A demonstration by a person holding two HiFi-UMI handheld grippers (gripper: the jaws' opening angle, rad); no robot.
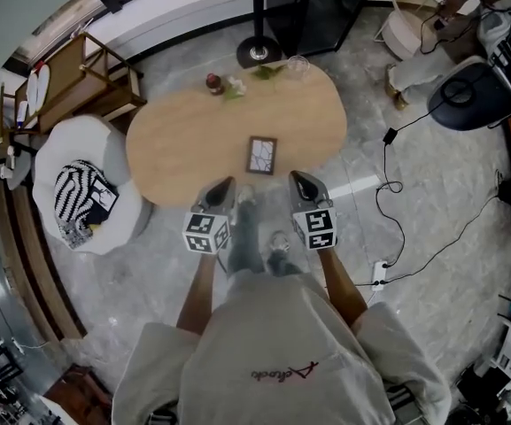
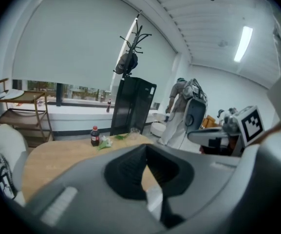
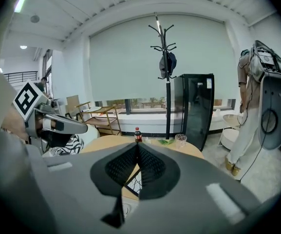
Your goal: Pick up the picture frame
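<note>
Plainly, the picture frame (image 1: pixel 261 155) lies flat on the oval wooden table (image 1: pixel 184 140), a little right of the table's middle and nearer the near edge than the far one. It is a small upright rectangle with a thin dark rim around a pale picture crossed by dark branching lines, and it sits slightly askew to the table's long side. In the right gripper view a corner of the picture frame (image 3: pixel 134 182) shows just below the jaw tips. The left gripper (image 1: pixel 227 184) and the right gripper (image 1: pixel 298 178) hang side by side over the table's near edge, both pointing toward the far side, with the frame ahead of them and between their 2 lines. Both tongs are closed, tips together, with nothing held: the left gripper (image 2: pixel 146 147) shows only bare wood past its pads, and the right gripper (image 3: pixel 137 146) is pinched to a seam. Bare wood surrounds the frame on all 4 sides. A dark bottle (image 1: pixel 213 81), some green leaves (image 1: pixel 267 72) and a clear glass (image 1: pixel 298 65) stand along the far edge, well apart from the frame. A white beanbag (image 1: pixel 104 149) carrying a black-and-white cushion (image 1: pixel 80 195) sits just beside the table's left end. Off the right end the floor is open apart from black cables (image 1: pixel 397 228) and a power strip (image 1: pixel 380 273). A coat stand's base (image 1: pixel 258 52) rests just beyond the far edge.
</note>
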